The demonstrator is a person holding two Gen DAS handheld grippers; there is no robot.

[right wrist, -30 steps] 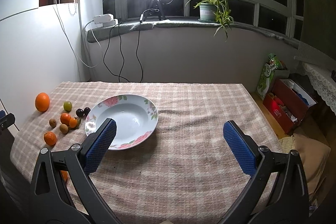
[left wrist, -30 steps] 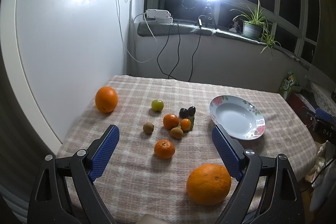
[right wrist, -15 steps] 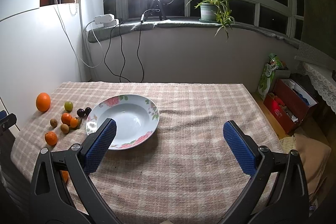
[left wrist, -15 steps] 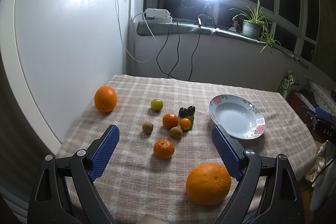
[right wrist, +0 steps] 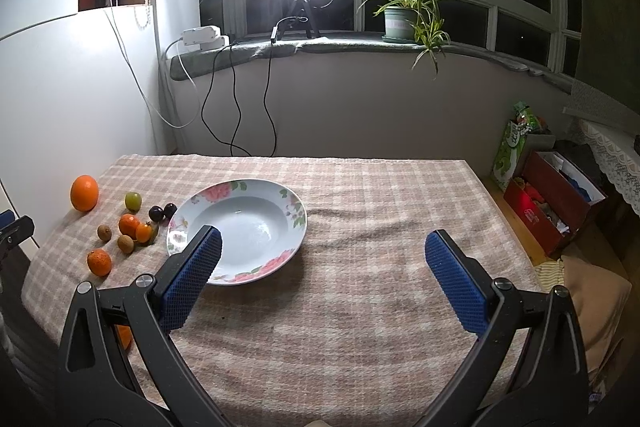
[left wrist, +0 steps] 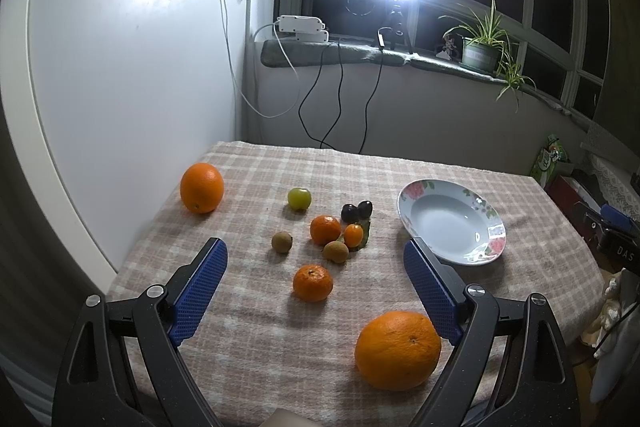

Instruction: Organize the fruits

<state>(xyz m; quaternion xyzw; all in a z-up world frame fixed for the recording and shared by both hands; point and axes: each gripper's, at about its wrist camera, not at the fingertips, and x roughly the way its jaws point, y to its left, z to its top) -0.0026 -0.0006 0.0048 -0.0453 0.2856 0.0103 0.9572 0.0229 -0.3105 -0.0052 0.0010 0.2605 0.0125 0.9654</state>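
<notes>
Plainly, the left tool (left wrist: pixel 316 281), spread and empty, faces the fruit, the mandarin (left wrist: pixel 313 283) lying dead ahead between its fingers, nearer than the spread right tool (right wrist: pixel 324 273) over by the plate (right wrist: pixel 288 215)

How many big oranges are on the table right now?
2. One big orange sits at the far left edge of the table near the white wall; the other lies close in front of the left gripper, by its right finger. None are on the plate.

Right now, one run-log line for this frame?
stage: pre-grasp | left gripper: jaws open, empty, above fruits | right gripper: jaws open, empty | plate: empty | large orange: nearest left gripper, on tablecloth
</notes>
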